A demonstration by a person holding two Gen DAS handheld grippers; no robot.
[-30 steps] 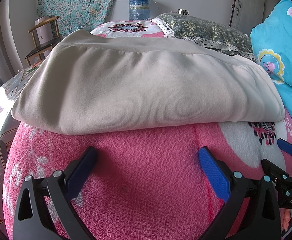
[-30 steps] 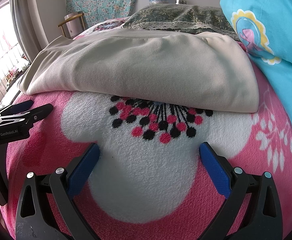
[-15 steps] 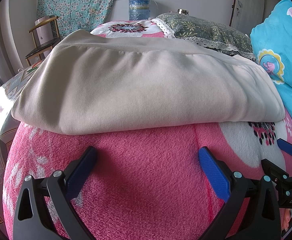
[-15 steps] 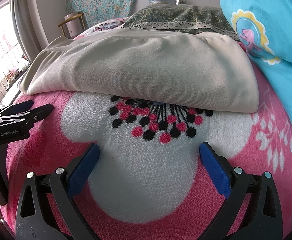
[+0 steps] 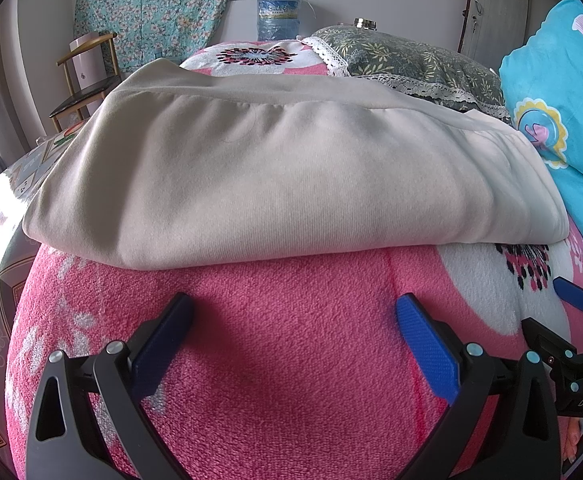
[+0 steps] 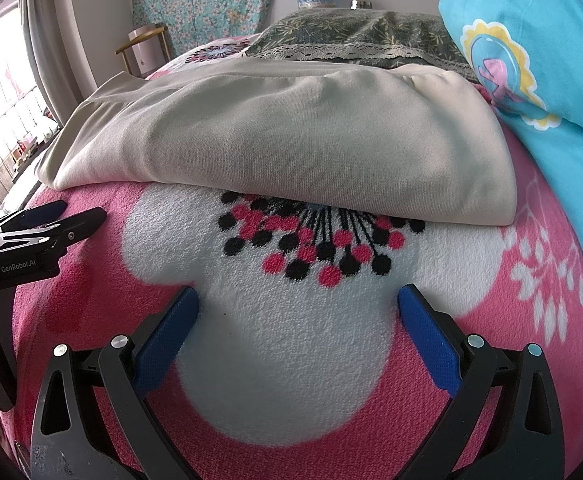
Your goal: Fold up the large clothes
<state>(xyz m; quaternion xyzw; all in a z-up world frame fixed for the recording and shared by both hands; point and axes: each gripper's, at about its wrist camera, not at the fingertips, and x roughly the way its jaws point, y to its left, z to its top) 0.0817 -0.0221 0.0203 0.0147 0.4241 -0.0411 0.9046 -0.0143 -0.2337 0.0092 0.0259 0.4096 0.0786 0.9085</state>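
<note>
Folded beige garment [image 5: 275, 184] lies flat on pink floral blanket [image 5: 291, 360], approx. mid-bed, w/ green lace-edged pillow [image 5: 411, 60] behind and blue cushion [image 6: 531, 60] at its right. Left gripper [image 5: 291, 320] and right gripper [image 6: 297, 312]: jaws spread wide, empty, just short of garment's near edge, side by side.

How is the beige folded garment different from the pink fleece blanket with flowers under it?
The beige folded garment is plain and smooth-knit; the pink fleece blanket is fluffy and patterned with white flowers. The garment lies folded in layers, while the blanket is spread flat. The garment covers only part of the blanket, which extends past it on every visible side. Both lie untouched: the left gripper and right gripper are open, short of the garment.
</note>
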